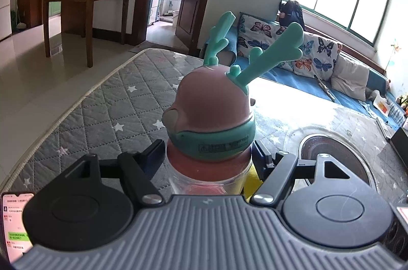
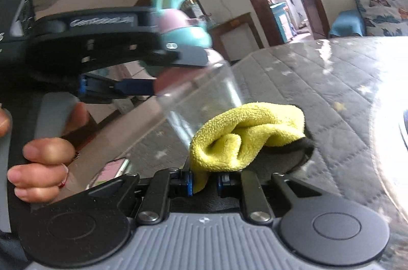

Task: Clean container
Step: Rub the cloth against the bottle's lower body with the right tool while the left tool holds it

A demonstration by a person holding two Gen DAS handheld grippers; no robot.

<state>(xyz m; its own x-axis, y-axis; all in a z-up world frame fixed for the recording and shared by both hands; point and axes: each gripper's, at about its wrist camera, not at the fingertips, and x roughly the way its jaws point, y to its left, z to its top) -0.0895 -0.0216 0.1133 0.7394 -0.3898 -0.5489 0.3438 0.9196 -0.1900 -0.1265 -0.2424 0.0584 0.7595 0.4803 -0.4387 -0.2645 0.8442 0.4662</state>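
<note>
Yellow cloth pinched tight in my right gripper, pressed against the clear bottle.
Over on my left gripper, both fingers clamp the bottle's neck just under the pink deer-head lid, held up above the grey quilted mat.

Both wrist cameras look forward, close — sharing the bottle and mattress.

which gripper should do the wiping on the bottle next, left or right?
Right. The right gripper already pinches the yellow cloth beside the clear bottle. The left gripper is clamped around the bottle's neck, steadying it.
</note>
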